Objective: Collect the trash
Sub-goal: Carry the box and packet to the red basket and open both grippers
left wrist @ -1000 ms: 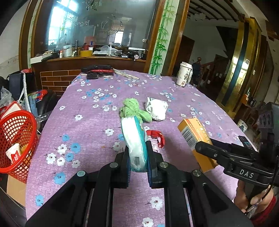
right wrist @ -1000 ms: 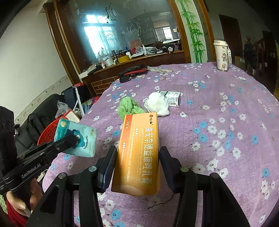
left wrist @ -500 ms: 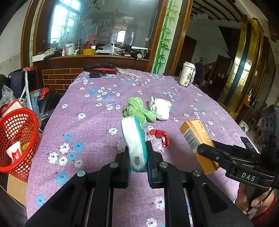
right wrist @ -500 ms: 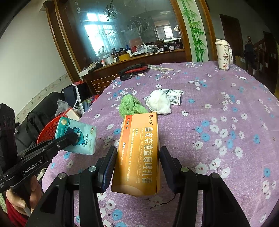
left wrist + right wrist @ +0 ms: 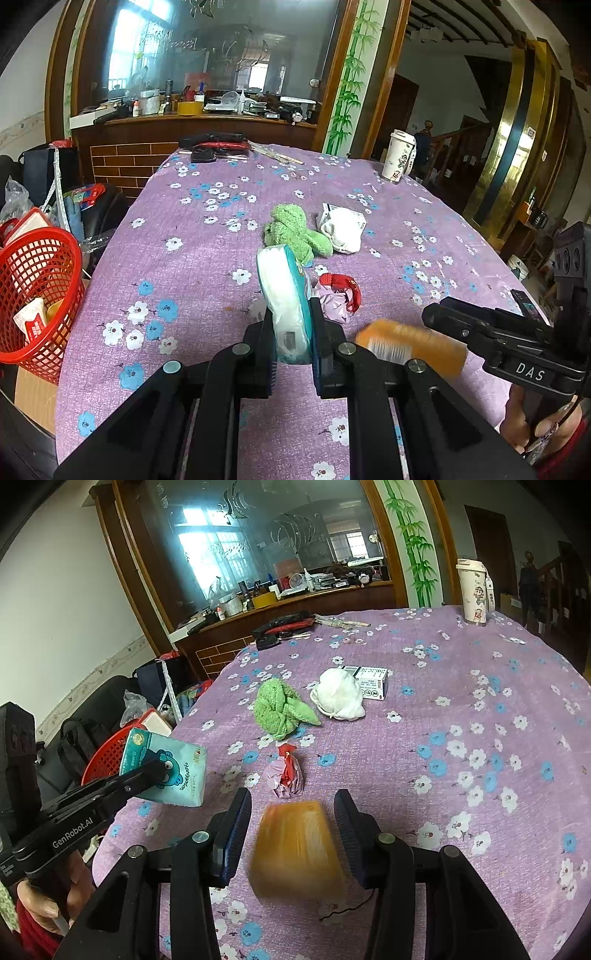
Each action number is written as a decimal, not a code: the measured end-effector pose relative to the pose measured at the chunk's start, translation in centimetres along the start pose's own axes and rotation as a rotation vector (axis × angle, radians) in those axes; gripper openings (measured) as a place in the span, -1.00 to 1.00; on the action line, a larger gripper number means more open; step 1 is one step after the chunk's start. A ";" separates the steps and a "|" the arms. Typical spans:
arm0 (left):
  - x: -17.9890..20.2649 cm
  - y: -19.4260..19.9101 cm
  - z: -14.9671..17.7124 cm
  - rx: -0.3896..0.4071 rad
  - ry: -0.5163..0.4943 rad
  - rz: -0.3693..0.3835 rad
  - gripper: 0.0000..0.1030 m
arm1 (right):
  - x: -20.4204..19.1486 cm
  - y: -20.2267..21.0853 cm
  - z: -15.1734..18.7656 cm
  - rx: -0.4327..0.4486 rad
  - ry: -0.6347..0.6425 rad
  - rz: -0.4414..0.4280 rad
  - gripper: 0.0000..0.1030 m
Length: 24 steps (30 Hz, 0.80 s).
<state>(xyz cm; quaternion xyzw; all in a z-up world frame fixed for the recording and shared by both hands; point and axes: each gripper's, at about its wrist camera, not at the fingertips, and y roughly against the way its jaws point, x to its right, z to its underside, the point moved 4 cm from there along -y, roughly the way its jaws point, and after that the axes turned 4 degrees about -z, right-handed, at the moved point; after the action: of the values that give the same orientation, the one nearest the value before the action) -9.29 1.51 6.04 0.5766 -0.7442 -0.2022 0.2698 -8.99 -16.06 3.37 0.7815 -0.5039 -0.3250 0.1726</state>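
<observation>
our left gripper [image 5: 291, 343] is clamped on the soft, light tissue pack [image 5: 284, 302], best pinched across its flat faces, while the jaws of the right gripper [image 5: 291, 830] have just been closing around, yet not touching, the blurred, stiff orange box [image 5: 295, 849] at six o'clock.

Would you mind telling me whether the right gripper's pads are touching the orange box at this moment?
Apart. In the right wrist view the blurred orange box sits between the right gripper fingers with purple tablecloth visible on both sides; it looks to be slipping free.
</observation>
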 end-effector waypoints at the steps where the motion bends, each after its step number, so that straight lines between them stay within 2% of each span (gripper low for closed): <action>1: 0.0 0.0 0.0 -0.001 0.000 0.000 -0.73 | -0.1 -0.2 0.1 -0.004 0.004 -0.001 -0.09; 4: -0.1 0.0 0.0 -0.002 -0.001 0.000 -0.73 | -0.1 -0.5 0.2 -0.017 0.005 0.000 -0.16; 8: -0.6 -0.2 0.2 -0.007 0.007 0.001 -0.73 | 0.9 -0.1 -0.2 -0.031 -0.006 0.009 -0.16; 9: -0.7 -0.2 0.3 -0.009 0.010 0.001 -0.73 | 1.1 0.0 -0.2 -0.054 0.003 0.005 -0.12; 10: -0.8 -0.2 0.3 -0.010 0.011 0.002 -0.73 | 1.2 0.0 -0.1 -0.079 0.019 0.005 0.02; 13: -1.0 -0.2 0.3 -0.008 0.014 0.005 -0.73 | 0.9 -0.5 1.2 -0.148 0.065 -0.008 0.27; 16: -1.0 -0.4 0.2 -0.010 0.019 0.009 -0.73 | 0.0 -1.6 3.5 -0.249 0.151 -0.008 0.39; 20: -1.0 -0.4 0.2 -0.011 0.018 0.007 -0.73 | -0.8 -2.4 5.5 -0.301 0.241 0.015 0.39; 21: -0.9 -0.5 0.1 -0.011 0.020 0.006 -0.73 | -0.7 -2.5 5.7 -0.302 0.252 0.028 0.28; 22: -0.9 -0.5 0.1 -0.011 0.020 0.006 -0.73 | -0.6 -2.8 5.9 -0.313 0.263 0.045 -0.01; 24: -1.0 -0.5 0.0 -0.010 0.024 0.006 -0.73 | -0.5 -2.6 5.7 -0.301 0.266 0.052 -0.03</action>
<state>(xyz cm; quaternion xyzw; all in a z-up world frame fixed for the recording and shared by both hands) -8.80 2.32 5.57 0.5753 -0.7418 -0.1981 0.2819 -11.25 -14.10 -2.18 0.7698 -0.4423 -0.2859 0.3606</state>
